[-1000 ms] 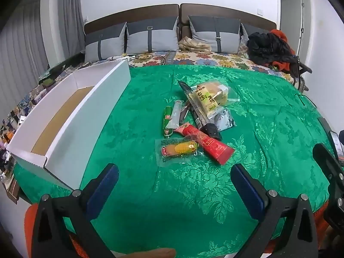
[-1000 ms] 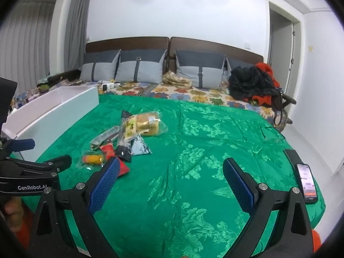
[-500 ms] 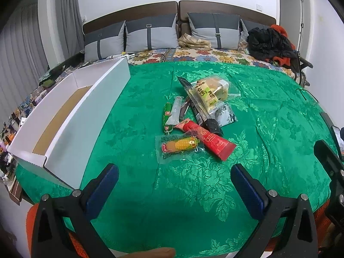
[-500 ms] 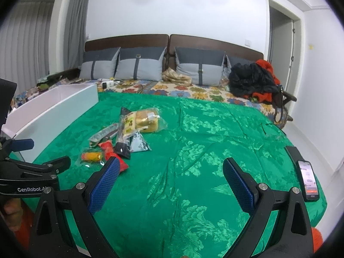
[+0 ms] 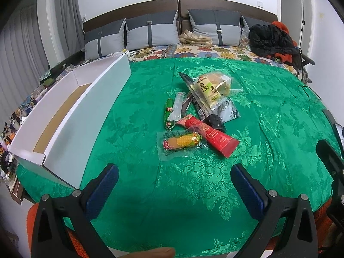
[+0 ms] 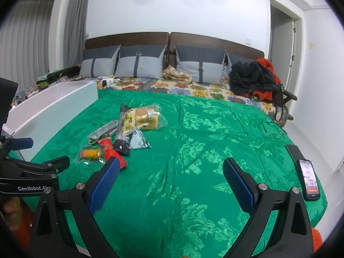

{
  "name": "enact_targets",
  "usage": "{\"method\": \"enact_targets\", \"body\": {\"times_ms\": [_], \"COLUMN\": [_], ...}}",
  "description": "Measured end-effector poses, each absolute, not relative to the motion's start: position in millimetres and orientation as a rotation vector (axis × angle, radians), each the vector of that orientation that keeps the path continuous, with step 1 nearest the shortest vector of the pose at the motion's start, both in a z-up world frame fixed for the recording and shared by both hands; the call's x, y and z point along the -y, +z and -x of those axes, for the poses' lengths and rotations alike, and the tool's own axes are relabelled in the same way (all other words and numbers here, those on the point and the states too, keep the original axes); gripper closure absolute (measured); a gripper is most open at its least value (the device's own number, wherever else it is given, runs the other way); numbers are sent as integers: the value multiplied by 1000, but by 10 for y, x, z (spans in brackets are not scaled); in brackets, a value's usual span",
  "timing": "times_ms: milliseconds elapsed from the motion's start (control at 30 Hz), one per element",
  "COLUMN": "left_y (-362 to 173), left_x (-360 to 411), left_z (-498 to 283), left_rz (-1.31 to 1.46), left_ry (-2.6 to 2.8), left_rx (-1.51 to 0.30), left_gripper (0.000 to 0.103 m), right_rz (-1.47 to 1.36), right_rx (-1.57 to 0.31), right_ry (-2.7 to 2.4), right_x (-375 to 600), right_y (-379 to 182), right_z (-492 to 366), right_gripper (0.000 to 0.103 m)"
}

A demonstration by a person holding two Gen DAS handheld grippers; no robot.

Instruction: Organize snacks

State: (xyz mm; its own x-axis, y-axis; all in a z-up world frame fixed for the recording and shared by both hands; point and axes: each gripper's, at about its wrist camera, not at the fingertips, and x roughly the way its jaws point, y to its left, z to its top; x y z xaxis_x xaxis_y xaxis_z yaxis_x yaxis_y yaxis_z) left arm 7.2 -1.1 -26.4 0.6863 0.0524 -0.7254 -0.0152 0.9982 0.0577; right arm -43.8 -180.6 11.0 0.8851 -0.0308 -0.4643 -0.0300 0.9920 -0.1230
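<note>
The clear packet holding a yellow corn-shaped snack (image 5: 181,143) lies on the green patterned bedspread (image 5: 193,193), directly ahead of the left gripper (image 5: 174,186), long axis running left-right. Left gripper nearer; right gripper (image 6: 169,179) sits further right. Both spread apart, empty. White cardboard box (image 5: 90,116) stands left. Since the earlier frame, the snacks appear slightly closer.
</note>
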Motion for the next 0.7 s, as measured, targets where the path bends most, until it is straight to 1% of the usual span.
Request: {"method": "enact_targets", "body": {"times_ms": [200, 333, 433, 533, 600, 700], "left_y": [-378, -667, -867, -1018, -1096, -1210], "left_x": [-13, -94, -125, -154, -186, -275], "left_z": [-129, -240, -338, -463, -556, -724], "left_rz": [-36, -8, -17, -32, -30, 8], "left_ry": [23, 8, 9, 18, 24, 10], "left_rx": [-857, -946, -995, -1020, -1038, -1053], "left_gripper": [0, 0, 0, 0, 0, 0], "right_rz": [115, 37, 6, 24, 30, -6], "right_rx": [-515, -660, -807, -912, -952, -932], "right_ry": [6, 8, -32, -74, -92, -97], "right_x": [1833, 2028, 2263, 2431, 2528, 2647], "right_y": [44, -177, -506, -776, -891, -905], "right_z": [374, 39, -358, -659, -852, -1135], "right_gripper": [5, 5, 5, 5, 5, 5]}}
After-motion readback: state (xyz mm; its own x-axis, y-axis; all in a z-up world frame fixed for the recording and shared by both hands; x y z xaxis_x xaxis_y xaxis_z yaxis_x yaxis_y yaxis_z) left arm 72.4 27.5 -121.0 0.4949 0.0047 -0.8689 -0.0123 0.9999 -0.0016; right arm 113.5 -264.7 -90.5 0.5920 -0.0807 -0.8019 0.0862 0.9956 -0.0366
